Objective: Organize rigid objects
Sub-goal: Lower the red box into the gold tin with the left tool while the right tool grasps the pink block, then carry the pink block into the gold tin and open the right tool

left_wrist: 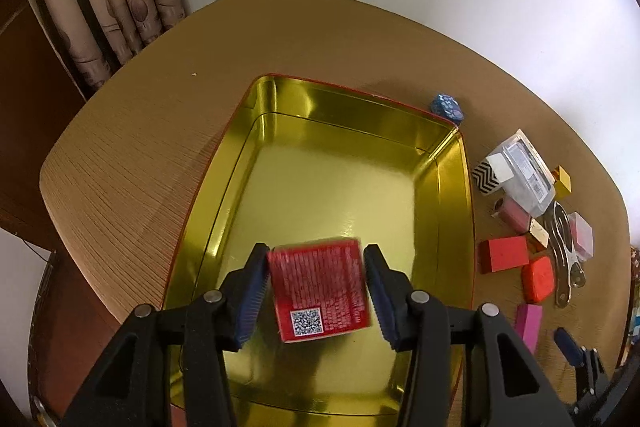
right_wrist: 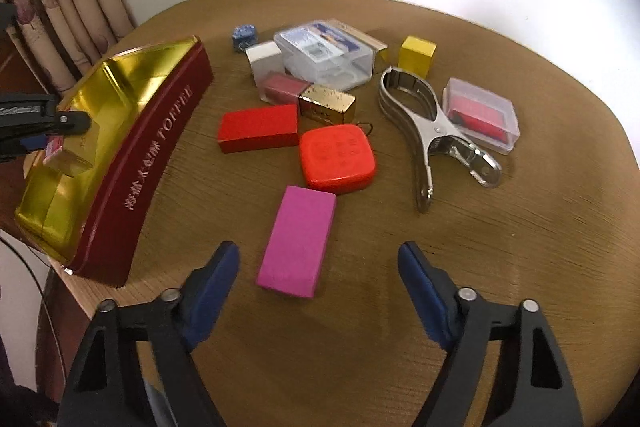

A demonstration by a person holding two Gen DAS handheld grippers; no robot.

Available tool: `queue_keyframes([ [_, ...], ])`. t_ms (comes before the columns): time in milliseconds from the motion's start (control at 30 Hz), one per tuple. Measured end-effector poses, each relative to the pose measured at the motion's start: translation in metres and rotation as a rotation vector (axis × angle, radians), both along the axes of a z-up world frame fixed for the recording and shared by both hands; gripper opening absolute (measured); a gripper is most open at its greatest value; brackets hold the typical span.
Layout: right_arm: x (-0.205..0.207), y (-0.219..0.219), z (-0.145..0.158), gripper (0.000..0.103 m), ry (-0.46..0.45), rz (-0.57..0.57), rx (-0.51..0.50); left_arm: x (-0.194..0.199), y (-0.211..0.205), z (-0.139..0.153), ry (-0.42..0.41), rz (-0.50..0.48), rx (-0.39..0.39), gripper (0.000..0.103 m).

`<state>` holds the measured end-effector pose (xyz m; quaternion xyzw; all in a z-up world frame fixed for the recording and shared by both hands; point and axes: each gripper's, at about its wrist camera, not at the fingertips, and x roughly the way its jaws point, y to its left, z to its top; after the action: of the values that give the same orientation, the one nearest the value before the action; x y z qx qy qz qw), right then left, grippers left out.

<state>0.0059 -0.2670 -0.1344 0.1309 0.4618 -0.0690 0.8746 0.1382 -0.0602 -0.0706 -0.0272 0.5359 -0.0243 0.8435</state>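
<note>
In the left wrist view my left gripper (left_wrist: 316, 291) is over the gold inside of a red tin (left_wrist: 448, 187). A small red box with a QR code (left_wrist: 318, 287) sits between its blue pads; the left pad touches it, the right pad stands slightly off, and the box is blurred. In the right wrist view my right gripper (right_wrist: 318, 291) is open and empty above the table, with a pink block (right_wrist: 298, 241) just ahead between its fingers. The tin (right_wrist: 156, 143) stands at the left, the left gripper (right_wrist: 60, 131) over it.
Loose items lie right of the tin: a red block (right_wrist: 258, 127), a rounded orange-red case (right_wrist: 338, 157), a gold box (right_wrist: 326, 103), metal pliers (right_wrist: 432, 125), clear plastic boxes (right_wrist: 324, 55), a yellow cube (right_wrist: 418, 55). Curtains hang at the back left.
</note>
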Motion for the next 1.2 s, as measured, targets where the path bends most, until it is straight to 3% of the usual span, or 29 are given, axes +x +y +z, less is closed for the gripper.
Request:
queue_keyframes([
  [67, 0.005, -0.004, -0.007, 0.063, 0.032, 0.001, 0.060, -0.001, 0.001, 0.003, -0.020, -0.010, 0.013, 0.050],
  [133, 0.007, -0.004, -0.008, 0.060, 0.032, -0.006, 0.054, -0.002, -0.002, 0.005, -0.038, -0.030, 0.039, 0.052],
  [200, 0.007, -0.003, -0.009, 0.041, 0.036, -0.007, 0.046, -0.002, -0.001, 0.009, -0.051, -0.038, 0.044, 0.052],
  [267, 0.007, -0.004, -0.009, 0.029, 0.036, -0.002, 0.054, -0.005, 0.003, 0.014, -0.057, -0.032, 0.019, 0.052],
  [367, 0.009, -0.008, -0.008, 0.028, 0.037, 0.008, 0.082, -0.013, 0.013, 0.028, -0.078, -0.008, -0.025, 0.052],
  [500, 0.005, -0.010, -0.001, 0.028, 0.025, 0.018, 0.125, -0.039, 0.033, 0.048, -0.144, 0.057, -0.004, 0.052],
  [700, 0.010, -0.001, 0.046, 0.028, -0.059, 0.068, 0.233, -0.079, 0.070, 0.053, -0.187, 0.162, 0.045, 0.052],
  [767, 0.029, 0.010, 0.066, 0.028, -0.082, 0.113, 0.282, -0.087, 0.080, 0.051, -0.197, 0.189, 0.045, 0.052],
  [933, 0.096, 0.056, 0.099, 0.028, -0.091, 0.231, 0.291, -0.092, 0.091, 0.050, -0.230, 0.222, 0.056, 0.052],
  [1200, 0.201, 0.118, 0.076, 0.028, 0.039, 0.294, 0.271, -0.085, 0.114, 0.034, -0.220, 0.320, 0.042, 0.052],
])
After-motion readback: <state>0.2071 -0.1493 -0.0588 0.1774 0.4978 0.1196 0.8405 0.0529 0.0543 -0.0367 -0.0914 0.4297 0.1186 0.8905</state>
